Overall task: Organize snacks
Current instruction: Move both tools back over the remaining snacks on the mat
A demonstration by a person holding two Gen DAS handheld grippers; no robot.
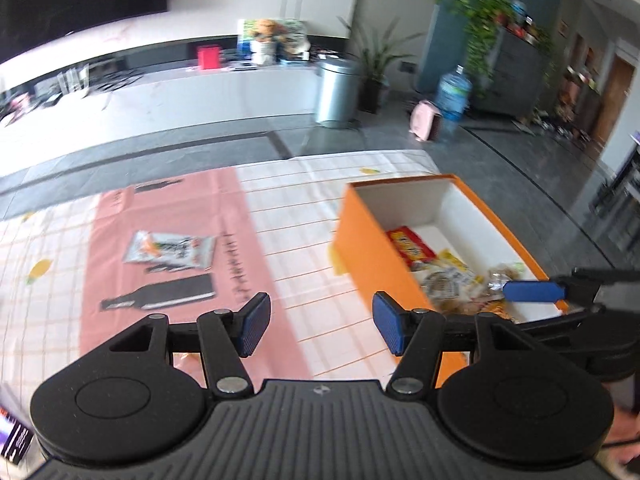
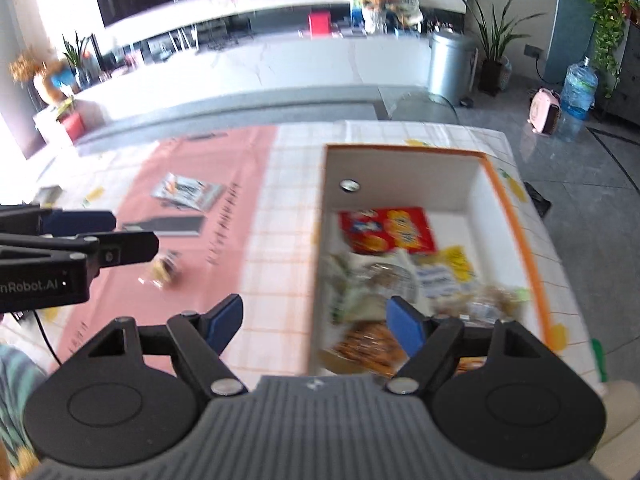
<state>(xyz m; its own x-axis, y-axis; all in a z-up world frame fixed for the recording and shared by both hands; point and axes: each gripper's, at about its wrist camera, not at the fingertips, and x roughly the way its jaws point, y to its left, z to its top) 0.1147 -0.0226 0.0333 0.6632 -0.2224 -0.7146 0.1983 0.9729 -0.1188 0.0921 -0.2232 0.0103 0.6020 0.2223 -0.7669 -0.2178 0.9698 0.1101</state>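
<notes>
- The left tongs (image 1: 318, 326) stand wide open with nothing between the blue pads, low centre of the left wrist view, above the table (image 1: 280, 248) with its pink-and-checked cloth.
- The right tongs (image 2: 316, 326) are open too and empty — one pad over the cloth, the other over the orange box (image 2: 520, 216).
- The box fills the right half of the right wrist view; inside lie a red snack packet (image 2: 388, 230), a yellow packet (image 2: 458, 262) and several blurred wrapped snacks.
- On the pink strip, left of centre, a silver snack bag (image 1: 170, 250) lies flat — well apart from the box.
- A small wrapped snack (image 2: 164, 270) lies nearer, beside the left tongs' arm.
</notes>
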